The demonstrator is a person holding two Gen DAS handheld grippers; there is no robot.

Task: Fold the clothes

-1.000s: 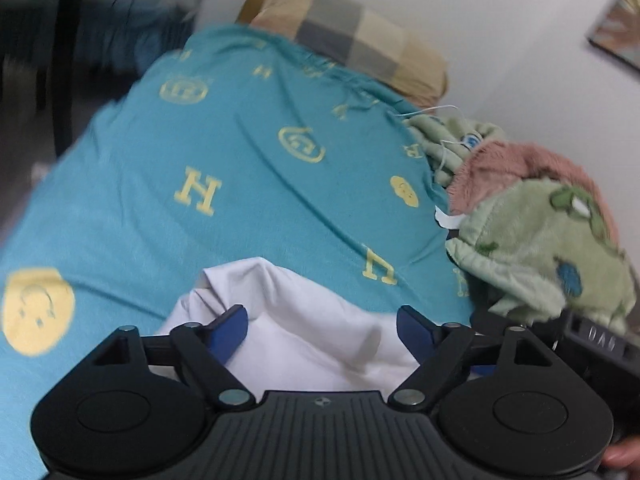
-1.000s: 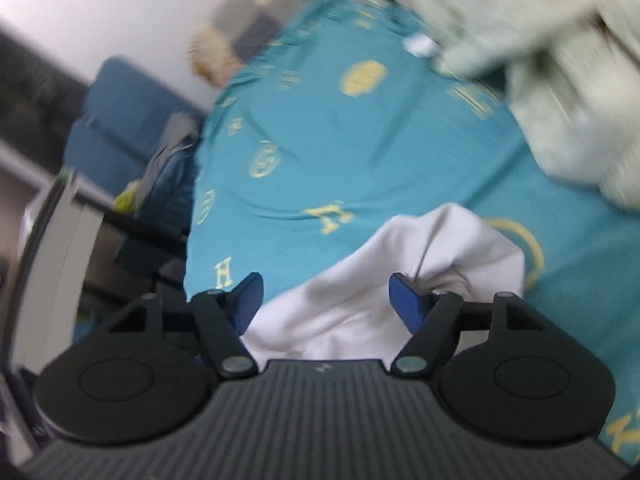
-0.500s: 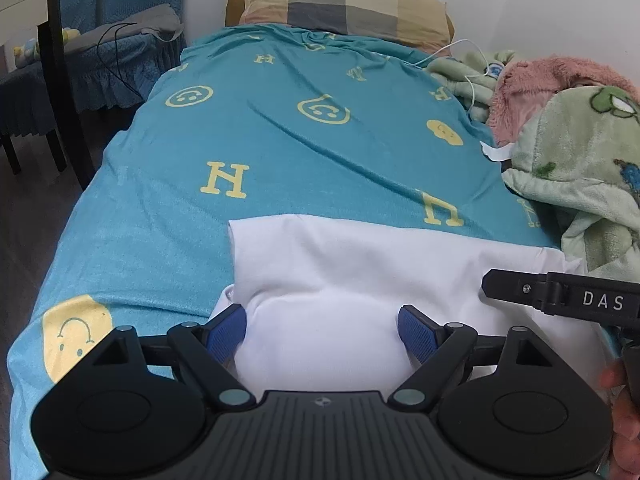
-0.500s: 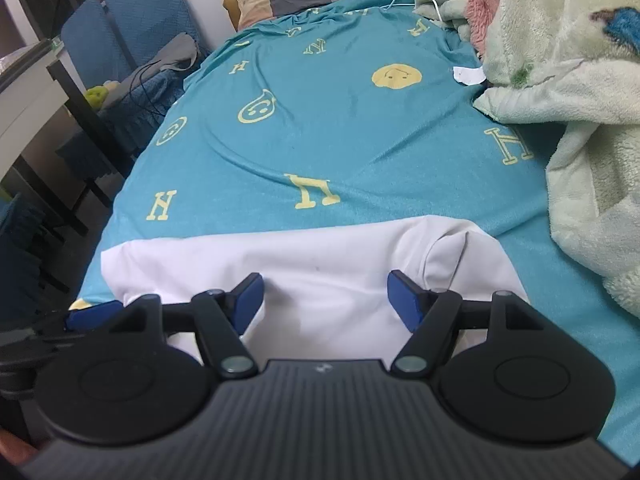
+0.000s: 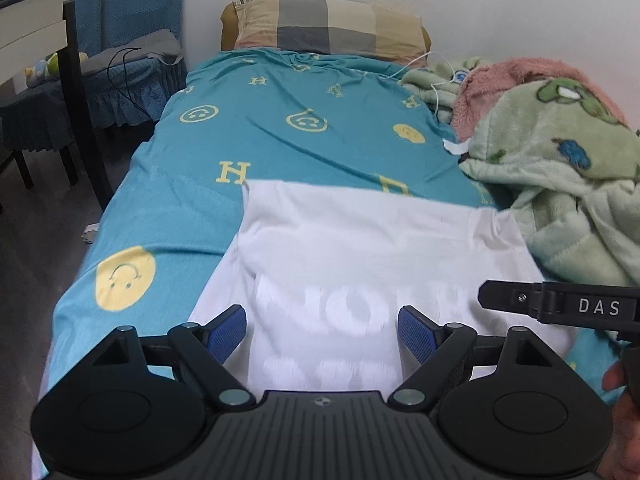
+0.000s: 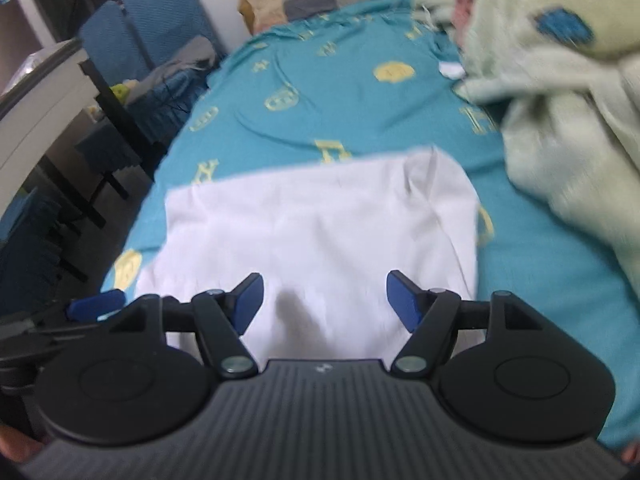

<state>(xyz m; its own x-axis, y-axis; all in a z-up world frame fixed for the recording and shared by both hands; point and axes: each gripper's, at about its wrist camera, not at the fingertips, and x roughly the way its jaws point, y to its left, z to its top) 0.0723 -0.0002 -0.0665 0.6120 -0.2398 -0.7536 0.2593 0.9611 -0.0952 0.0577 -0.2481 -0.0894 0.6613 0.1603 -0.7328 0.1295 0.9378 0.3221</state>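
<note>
A white garment (image 5: pixel 360 256) lies spread flat on the teal bedsheet (image 5: pixel 280 144), its far edge straight across the bed; it also shows in the right wrist view (image 6: pixel 320 224). My left gripper (image 5: pixel 322 328) is open and empty, hovering over the garment's near left part. My right gripper (image 6: pixel 323 298) is open and empty over the garment's near middle. The right gripper's black finger marked DAS (image 5: pixel 560 304) shows at the right of the left wrist view. A blue fingertip of the left gripper (image 6: pixel 96 304) shows at the left of the right wrist view.
A green and pink fleece blanket (image 5: pixel 560 160) is heaped along the bed's right side. A checked pillow (image 5: pixel 328 26) lies at the head by the white wall. Blue chairs (image 5: pixel 120 60) and a dark table leg (image 5: pixel 84 120) stand left of the bed.
The garment went from a bunched heap under both grippers to lying spread flat on the sheet. Both grippers pulled back toward the foot of the bed and stayed open.
</note>
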